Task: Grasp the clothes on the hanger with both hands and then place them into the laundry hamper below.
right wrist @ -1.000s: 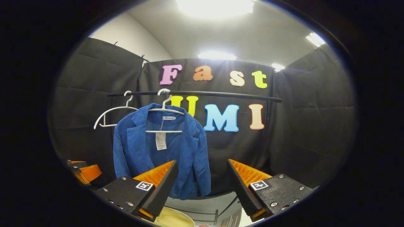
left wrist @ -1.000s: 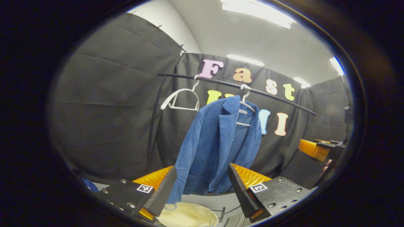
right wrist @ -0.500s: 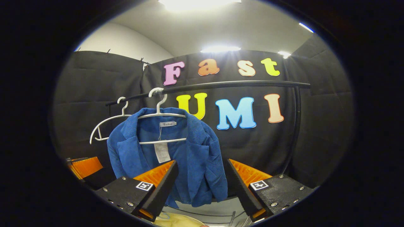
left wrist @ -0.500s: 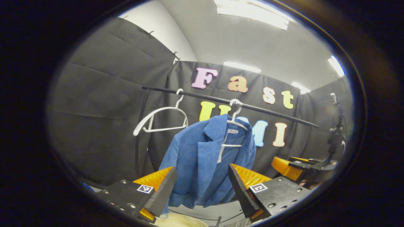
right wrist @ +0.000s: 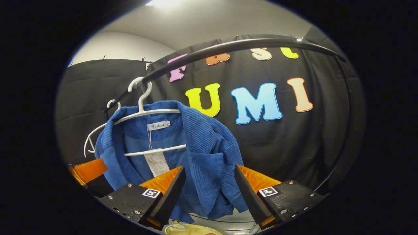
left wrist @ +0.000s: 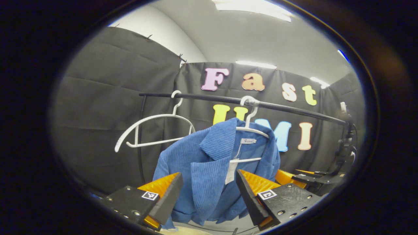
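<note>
A blue corduroy jacket [left wrist: 209,163] hangs on a white hanger [left wrist: 251,129] from a black rail [left wrist: 294,111]. My left gripper [left wrist: 209,182] is open, close in front of the jacket's left lapel, with the cloth showing between its fingers. In the right gripper view the jacket [right wrist: 202,153] looms large, and my right gripper [right wrist: 209,178] stands open just before its right front panel. Neither gripper presses on the cloth. A pale rim of the laundry hamper [right wrist: 192,229] peeks out below the jacket.
An empty white hanger [left wrist: 153,130] hangs on the rail to the left of the jacket. The rail's upright post [left wrist: 141,143] stands behind it. The right gripper [left wrist: 307,178] appears beyond the jacket's far side, and the left gripper [right wrist: 88,169] sits low at the left.
Both grippers have risen and moved in toward the jacket, which now looks much bigger in both views. The hamper has slid almost out of sight. Both stay open.
</note>
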Available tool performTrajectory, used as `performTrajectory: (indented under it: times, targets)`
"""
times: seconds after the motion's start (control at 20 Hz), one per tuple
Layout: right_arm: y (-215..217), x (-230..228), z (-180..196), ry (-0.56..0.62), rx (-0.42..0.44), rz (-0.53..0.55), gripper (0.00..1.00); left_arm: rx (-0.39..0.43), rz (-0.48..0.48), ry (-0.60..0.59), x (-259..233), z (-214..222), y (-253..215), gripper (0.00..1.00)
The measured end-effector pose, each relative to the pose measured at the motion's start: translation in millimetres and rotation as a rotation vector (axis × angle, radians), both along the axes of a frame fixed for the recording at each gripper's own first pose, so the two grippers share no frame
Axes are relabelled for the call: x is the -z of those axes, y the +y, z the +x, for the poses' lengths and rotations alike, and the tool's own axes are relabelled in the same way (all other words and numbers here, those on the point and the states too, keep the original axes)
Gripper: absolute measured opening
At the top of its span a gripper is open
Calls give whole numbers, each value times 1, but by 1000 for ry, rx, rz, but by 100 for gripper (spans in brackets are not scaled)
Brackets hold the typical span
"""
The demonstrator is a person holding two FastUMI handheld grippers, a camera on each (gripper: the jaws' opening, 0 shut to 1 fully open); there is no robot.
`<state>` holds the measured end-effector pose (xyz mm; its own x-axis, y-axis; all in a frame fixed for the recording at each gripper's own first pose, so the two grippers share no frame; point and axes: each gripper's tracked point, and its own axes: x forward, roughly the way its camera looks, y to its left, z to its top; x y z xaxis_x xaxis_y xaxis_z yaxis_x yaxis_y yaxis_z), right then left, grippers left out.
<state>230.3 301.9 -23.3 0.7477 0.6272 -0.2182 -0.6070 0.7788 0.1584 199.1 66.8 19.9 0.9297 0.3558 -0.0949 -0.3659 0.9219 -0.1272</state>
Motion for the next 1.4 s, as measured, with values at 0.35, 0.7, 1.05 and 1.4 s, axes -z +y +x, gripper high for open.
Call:
performTrajectory:
  times: [0.35, 0.7, 1.05, 1.4]
  targets:
    - [38, 30, 33, 77, -66, 25, 95, -105, 80, 43, 14, 38, 13, 92]
    - [57, 35, 38, 65, -125, 22, 94, -193, 141, 45, 12, 44, 14, 89]
    - [66, 37, 40, 44, -159, 26, 48, -104, 43, 32, 23, 57, 6, 33]
    - [66, 30, 23, 68, -207, 92, 1, -8, -9, -8, 25, 57, -8, 10]
